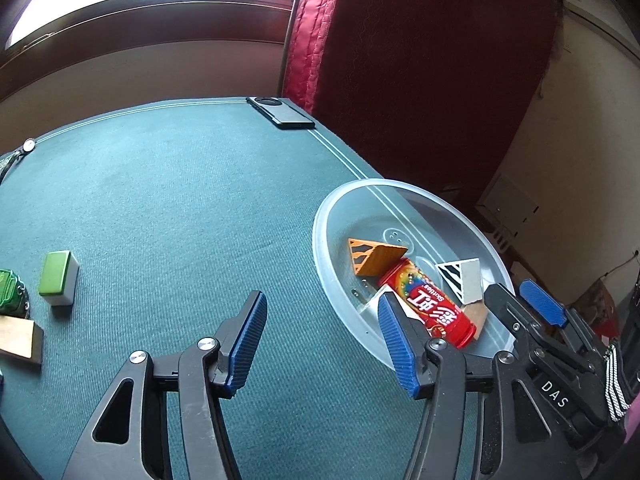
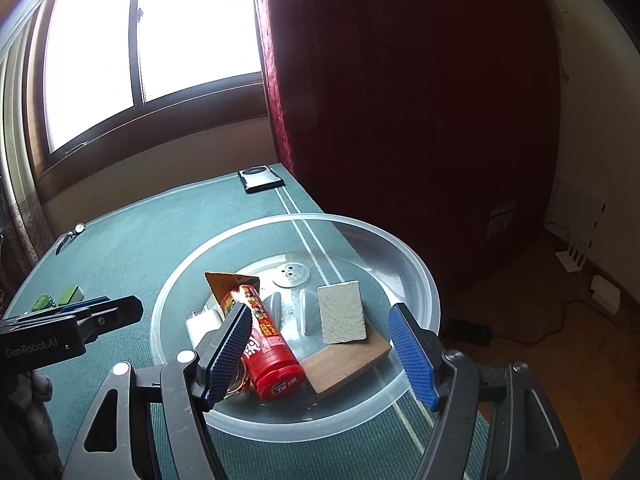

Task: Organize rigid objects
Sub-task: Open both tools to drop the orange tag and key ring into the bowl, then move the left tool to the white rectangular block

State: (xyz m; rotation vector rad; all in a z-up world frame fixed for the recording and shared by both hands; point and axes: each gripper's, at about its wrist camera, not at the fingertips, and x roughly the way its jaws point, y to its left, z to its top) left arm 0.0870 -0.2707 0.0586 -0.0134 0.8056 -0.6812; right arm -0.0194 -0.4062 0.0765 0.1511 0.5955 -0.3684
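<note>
Left hand-held gripper (image 1: 322, 338): we see its jaws wide apart, holding nothing, above the green counter (image 1: 180, 208).
Right hand-held gripper (image 2: 322, 350): gaping, unladen, over the clear round plastic bowl (image 2: 400, 248).
Bowl contents: red cylindrical candy bottle (image 2: 266, 344), orange striped wedge (image 1: 374, 258), brown wooden block (image 2: 344, 364).
Counter, left: green-topped block (image 1: 58, 276).

Candy tube (image 2: 264, 344) and wedges in bowl (image 2: 416, 276) (table's right edge), phone (image 2: 261, 179) behind

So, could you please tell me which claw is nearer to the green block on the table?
Left. The left claw hangs open over the mat, with the green block just off to its left. The right claw is open over the clear bowl, far from it.
</note>
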